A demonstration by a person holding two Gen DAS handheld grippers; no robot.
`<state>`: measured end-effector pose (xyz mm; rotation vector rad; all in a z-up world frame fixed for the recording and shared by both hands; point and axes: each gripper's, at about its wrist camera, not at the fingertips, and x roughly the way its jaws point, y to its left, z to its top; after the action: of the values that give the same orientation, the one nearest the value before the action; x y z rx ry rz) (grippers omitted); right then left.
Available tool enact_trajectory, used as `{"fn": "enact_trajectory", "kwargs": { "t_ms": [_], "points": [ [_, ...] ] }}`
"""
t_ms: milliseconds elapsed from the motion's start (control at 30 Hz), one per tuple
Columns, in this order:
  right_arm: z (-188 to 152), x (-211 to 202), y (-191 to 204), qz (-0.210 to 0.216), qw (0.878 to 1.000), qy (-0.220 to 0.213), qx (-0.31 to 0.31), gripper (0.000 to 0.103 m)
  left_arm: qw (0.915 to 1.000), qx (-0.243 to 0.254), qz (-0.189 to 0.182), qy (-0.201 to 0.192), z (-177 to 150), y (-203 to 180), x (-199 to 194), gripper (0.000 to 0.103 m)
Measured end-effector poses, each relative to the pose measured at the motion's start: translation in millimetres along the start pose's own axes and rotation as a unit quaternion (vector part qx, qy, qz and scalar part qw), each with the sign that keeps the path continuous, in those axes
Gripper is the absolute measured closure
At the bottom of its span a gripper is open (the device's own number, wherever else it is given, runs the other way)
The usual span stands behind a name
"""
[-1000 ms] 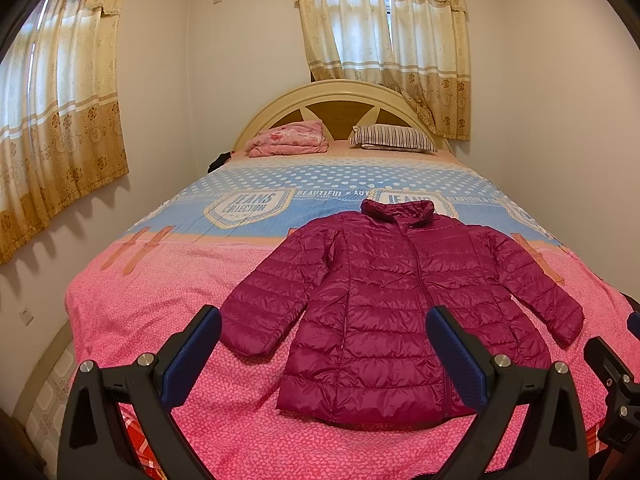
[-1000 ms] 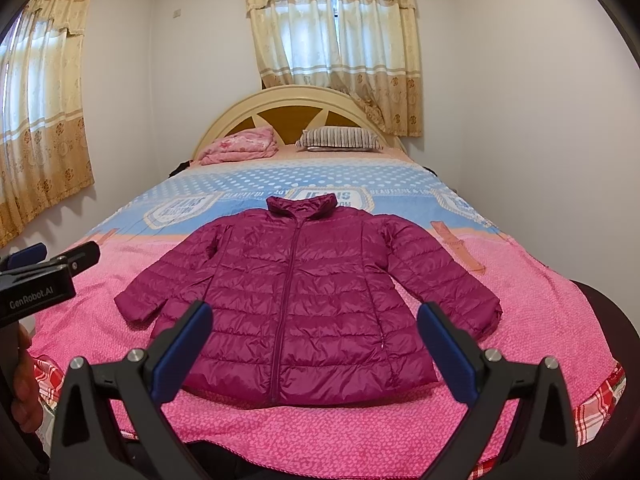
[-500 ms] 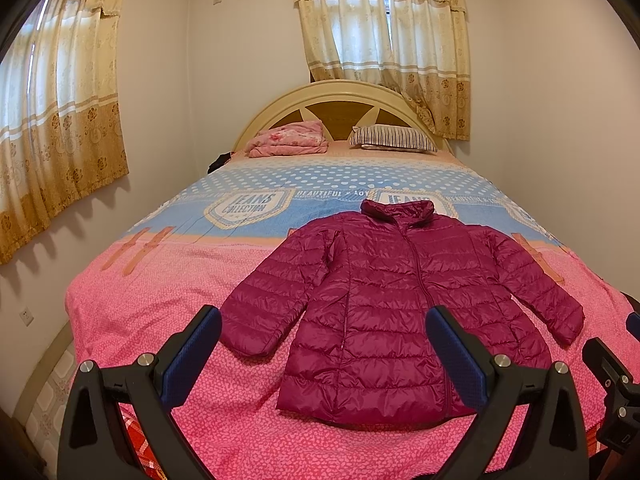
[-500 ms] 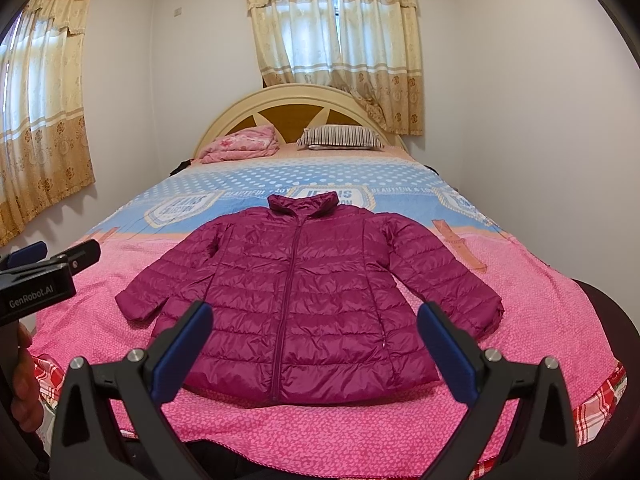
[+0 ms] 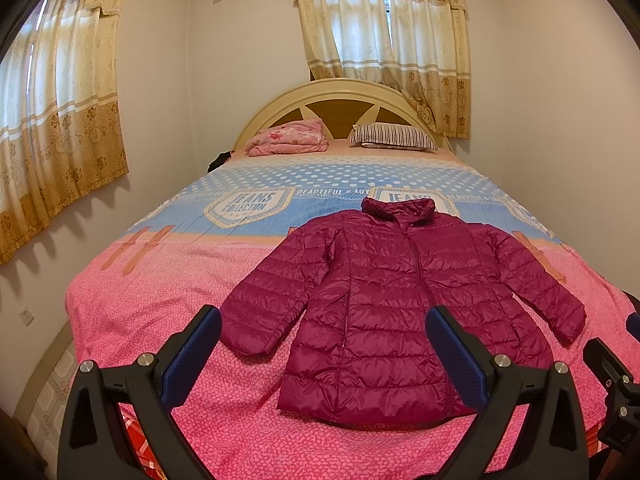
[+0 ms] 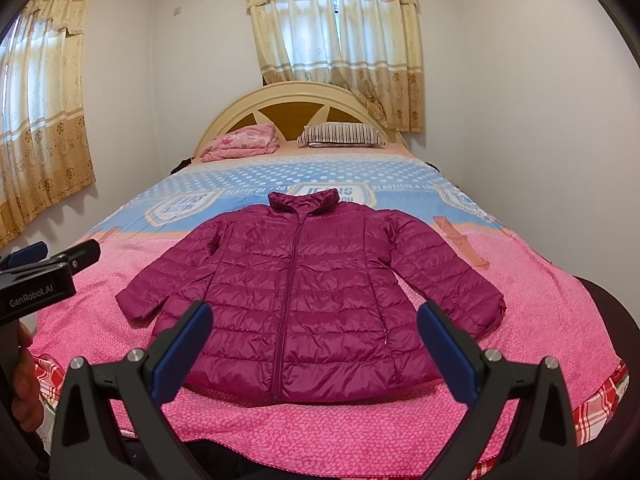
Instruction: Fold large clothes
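A magenta quilted puffer jacket (image 5: 400, 300) lies flat, zipped, front up, on the bed's pink cover, collar toward the headboard, both sleeves spread out. It also shows in the right wrist view (image 6: 304, 292). My left gripper (image 5: 324, 344) is open and empty, held above the foot of the bed before the jacket's left sleeve and hem. My right gripper (image 6: 314, 340) is open and empty, held before the jacket's hem. The left gripper's body also shows at the left edge of the right wrist view (image 6: 40, 276).
The bed (image 5: 168, 312) has a pink and blue cover, a cream headboard (image 5: 340, 96), a folded pink blanket (image 5: 290, 142) and a striped pillow (image 5: 394, 136). Walls stand close on both sides. Curtains (image 5: 60, 120) hang at left and behind the headboard.
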<state>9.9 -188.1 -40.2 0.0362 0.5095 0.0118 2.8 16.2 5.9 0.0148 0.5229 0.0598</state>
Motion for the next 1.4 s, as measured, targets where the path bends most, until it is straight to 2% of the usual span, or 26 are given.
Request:
{"fn": "enact_trajectory", "kwargs": {
  "t_ms": [200, 367, 567, 667, 767, 1000, 1133, 1233, 1300, 1367, 1400],
  "points": [
    [-0.8, 13.2, -8.1, 0.004, 1.000, 0.008, 0.007, 0.000, 1.0000, 0.007, 0.001, -0.003, -0.1, -2.3, 12.2, 0.001],
    [-7.8, 45.3, -42.2, 0.013, 0.998, 0.035, 0.048, 0.000, 0.9997, 0.013, 0.019, 0.002, 1.2, -6.6, 51.1, 0.001],
    [-18.1, 82.5, -108.5, -0.041, 0.990, 0.061, 0.118, 0.000, 0.9988, 0.028, 0.028, 0.027, 7.4, -18.7, 111.9, 0.001],
    [-22.0, 103.9, -149.5, -0.064, 0.981, 0.080, 0.165, 0.000, 0.9982, 0.041, 0.023, 0.037, 10.8, -27.9, 143.8, 0.001],
    [-28.2, 124.9, -188.3, -0.091, 0.970, 0.098, 0.202, 0.006, 0.9977, 0.052, 0.028, 0.032, 13.7, -37.0, 171.6, 0.001],
    [-42.9, 176.4, -247.7, -0.139, 0.951, 0.148, 0.235, 0.016, 0.9959, 0.064, 0.032, 0.056, 18.2, -55.1, 248.0, 0.001],
    [-45.8, 193.2, -258.1, -0.150, 0.948, 0.163, 0.229, 0.019, 0.9931, 0.074, 0.042, 0.081, 16.1, -61.0, 291.8, 0.001],
    [-47.4, 206.3, -257.3, -0.147, 0.949, 0.175, 0.216, 0.031, 0.9907, 0.080, 0.056, 0.095, 17.3, -63.3, 318.3, 0.001],
    [-48.8, 212.7, -255.5, -0.148, 0.950, 0.183, 0.203, 0.047, 0.9896, 0.080, 0.061, 0.103, 18.7, -62.3, 330.8, 0.001],
    [-48.2, 214.6, -255.0, -0.149, 0.954, 0.180, 0.189, 0.056, 0.9890, 0.078, 0.064, 0.108, 18.5, -59.8, 336.5, 0.001],
    [-48.1, 216.5, -255.4, -0.148, 0.955, 0.179, 0.184, 0.064, 0.9888, 0.078, 0.066, 0.109, 19.4, -59.3, 340.3, 0.001]
  ]
}}
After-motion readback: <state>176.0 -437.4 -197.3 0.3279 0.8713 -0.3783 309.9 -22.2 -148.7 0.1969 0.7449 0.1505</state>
